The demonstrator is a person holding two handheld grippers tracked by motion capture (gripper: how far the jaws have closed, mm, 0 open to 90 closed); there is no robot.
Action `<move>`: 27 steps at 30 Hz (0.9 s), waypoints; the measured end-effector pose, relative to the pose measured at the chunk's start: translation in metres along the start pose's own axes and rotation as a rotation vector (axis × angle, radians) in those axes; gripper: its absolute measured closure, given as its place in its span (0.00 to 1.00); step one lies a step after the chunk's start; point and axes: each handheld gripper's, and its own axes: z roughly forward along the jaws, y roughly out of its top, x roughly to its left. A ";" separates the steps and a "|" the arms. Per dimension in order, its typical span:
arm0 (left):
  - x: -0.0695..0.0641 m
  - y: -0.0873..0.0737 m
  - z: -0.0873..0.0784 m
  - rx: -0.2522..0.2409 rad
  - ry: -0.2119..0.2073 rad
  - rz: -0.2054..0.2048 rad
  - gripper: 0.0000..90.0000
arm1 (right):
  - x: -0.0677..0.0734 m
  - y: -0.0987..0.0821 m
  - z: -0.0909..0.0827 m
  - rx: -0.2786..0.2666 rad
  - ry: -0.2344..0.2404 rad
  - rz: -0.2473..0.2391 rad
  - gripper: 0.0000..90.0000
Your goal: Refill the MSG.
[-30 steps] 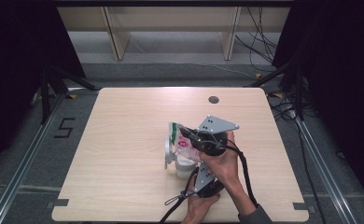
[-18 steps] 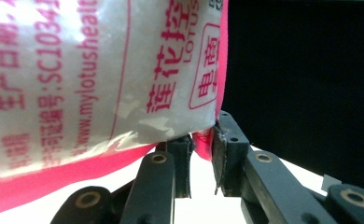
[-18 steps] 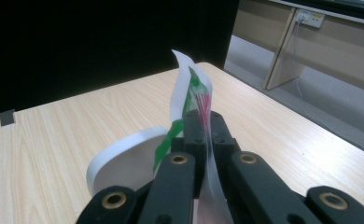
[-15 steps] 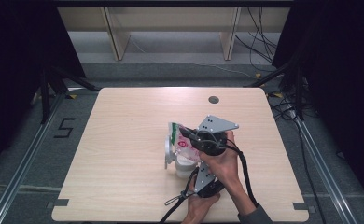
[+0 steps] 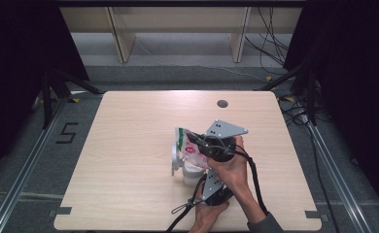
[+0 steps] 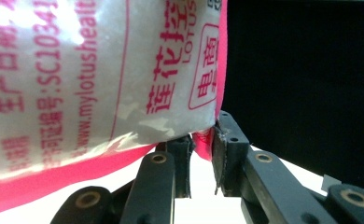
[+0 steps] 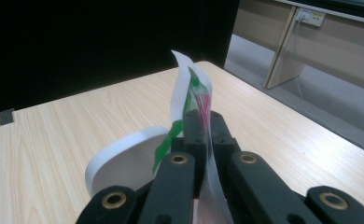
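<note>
White plastic bag (image 6: 101,79) with pink edge, held above the tabletop (image 5: 129,145) near its front middle; printed in pink "LOTUS", "mylotushealt", "SC10341", Chinese characters; pinched at the lower corner by left gripper (image 6: 201,154) jaws; pinched at the green-red top edge by right gripper (image 7: 203,126) jaws, pressed together; white round container (image 7: 124,163) just beneath.

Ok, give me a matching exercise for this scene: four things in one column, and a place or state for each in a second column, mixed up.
Things:
1. right gripper
2. left gripper
3. white cup
4. round hole

Places or states:
A. stands on the table under the bag
B. clamped on the bag's thin top edge
C. in the tabletop near the far edge
D. pinches the bag's pink bottom corner

Pairs: 1-B, 2-D, 3-A, 4-C
</note>
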 end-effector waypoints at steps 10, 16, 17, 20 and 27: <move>0.000 0.001 0.000 -0.003 0.000 0.001 0.87 | 0.001 0.000 0.000 0.005 0.003 0.005 1.00; 0.000 0.001 0.000 -0.006 -0.003 0.003 0.87 | 0.001 0.000 0.000 0.000 0.004 0.005 1.00; -0.001 0.001 0.000 -0.002 -0.001 0.011 0.87 | 0.003 0.001 -0.001 0.003 0.001 0.022 1.00; 0.001 0.001 0.001 -0.003 -0.003 0.006 0.87 | 0.002 0.001 -0.001 -0.004 0.003 0.013 1.00; -0.005 0.000 0.004 -0.067 -0.012 -0.073 0.87 | 0.004 0.000 0.001 0.022 0.012 0.017 1.00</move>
